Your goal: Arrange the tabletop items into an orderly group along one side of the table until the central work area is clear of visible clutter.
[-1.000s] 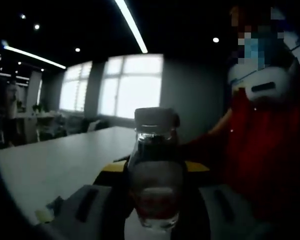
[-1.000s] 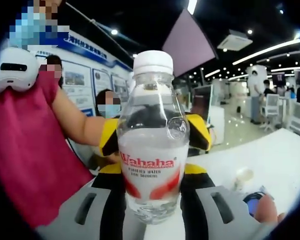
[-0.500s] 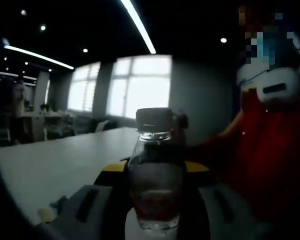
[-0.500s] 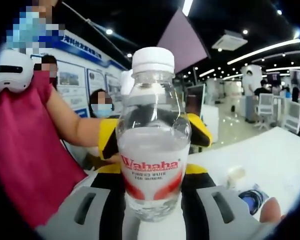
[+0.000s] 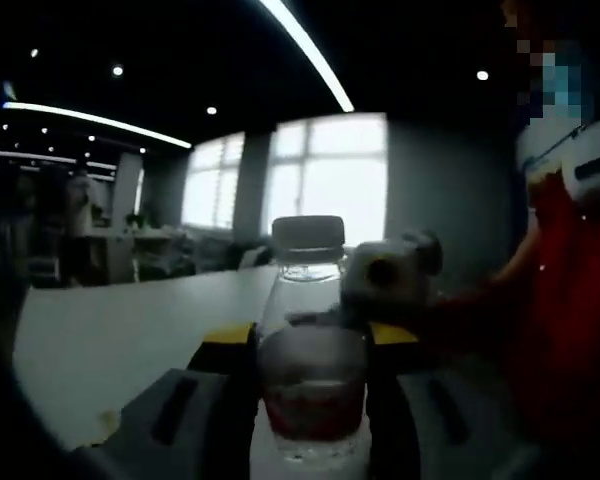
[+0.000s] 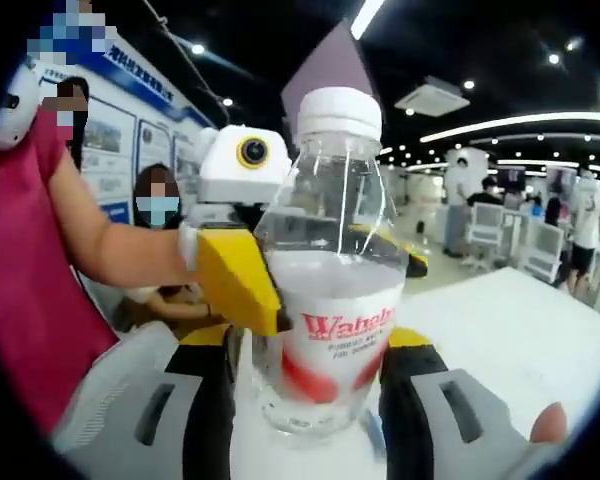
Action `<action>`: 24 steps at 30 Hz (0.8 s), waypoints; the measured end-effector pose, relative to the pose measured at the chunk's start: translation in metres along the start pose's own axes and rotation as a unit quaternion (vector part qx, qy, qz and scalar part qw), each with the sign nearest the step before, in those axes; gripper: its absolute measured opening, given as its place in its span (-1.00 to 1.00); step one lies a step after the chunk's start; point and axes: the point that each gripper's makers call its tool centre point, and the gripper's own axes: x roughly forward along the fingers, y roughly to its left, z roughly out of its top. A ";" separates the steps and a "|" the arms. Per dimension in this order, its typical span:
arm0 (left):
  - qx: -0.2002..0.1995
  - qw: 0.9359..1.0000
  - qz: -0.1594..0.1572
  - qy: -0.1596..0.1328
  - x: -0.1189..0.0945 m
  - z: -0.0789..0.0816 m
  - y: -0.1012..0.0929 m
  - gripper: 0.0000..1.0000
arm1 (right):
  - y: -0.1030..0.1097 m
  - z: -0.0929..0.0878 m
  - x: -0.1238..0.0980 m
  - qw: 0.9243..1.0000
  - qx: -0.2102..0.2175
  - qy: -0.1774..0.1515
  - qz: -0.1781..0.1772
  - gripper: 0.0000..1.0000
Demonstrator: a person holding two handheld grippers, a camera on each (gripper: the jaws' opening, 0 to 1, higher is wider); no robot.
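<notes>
Between both jaw pairs: clear white-capped plastic water bottle (image 6: pixel 328 290) | left gripper (image 5: pixel 310 395) grasping it | right gripper (image 6: pixel 315 400) grasping it

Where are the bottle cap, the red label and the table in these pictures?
bottle cap (image 6: pixel 339 110), right gripper view, on the white side of the cap.
red label (image 6: pixel 345 345), right gripper view, on the label's front under the lettering.
table (image 5: pixel 110 345), left gripper view, on its bare top.
</notes>
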 end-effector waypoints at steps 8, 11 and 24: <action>0.017 0.992 0.122 -0.011 -0.002 0.006 0.038 -0.24 | -0.036 0.004 -0.005 0.986 -0.030 -0.006 -0.163 0.19; 0.022 0.987 0.155 -0.017 -0.002 0.008 0.046 -0.23 | -0.042 0.004 -0.005 0.981 -0.026 -0.005 -0.194 0.16; 0.053 0.978 0.204 -0.011 0.009 0.005 0.039 -0.23 | -0.051 0.008 0.006 0.974 -0.002 -0.021 -0.224 0.07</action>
